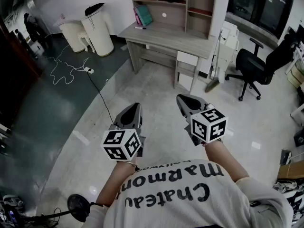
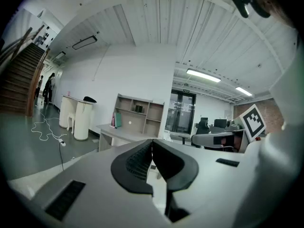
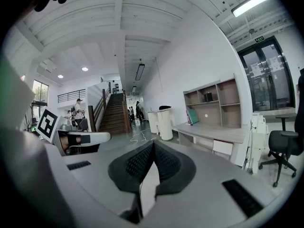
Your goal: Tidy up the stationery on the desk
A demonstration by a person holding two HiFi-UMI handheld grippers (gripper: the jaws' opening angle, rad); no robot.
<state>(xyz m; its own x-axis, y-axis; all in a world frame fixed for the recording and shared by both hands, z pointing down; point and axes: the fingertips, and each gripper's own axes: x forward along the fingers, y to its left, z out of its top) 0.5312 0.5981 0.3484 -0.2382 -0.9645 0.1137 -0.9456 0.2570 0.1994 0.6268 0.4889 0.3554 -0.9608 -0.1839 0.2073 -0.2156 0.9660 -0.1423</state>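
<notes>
Person's printed shirt (image 1: 180, 194), at the head view's lower edge. Left gripper (image 1: 134, 107) and right gripper (image 1: 182, 99): each empty with jaws pressed together, held out roughly level over the floor, probably just being carried toward the work.

Marker (image 1: 140, 28): lying on the desk (image 1: 166, 38), well ahead and out of reach. Pink and teal folders (image 1: 142, 15): leaning in the hutch. Office chair (image 1: 256, 65) to the right. White bins (image 1: 90, 30) to the left.
</notes>
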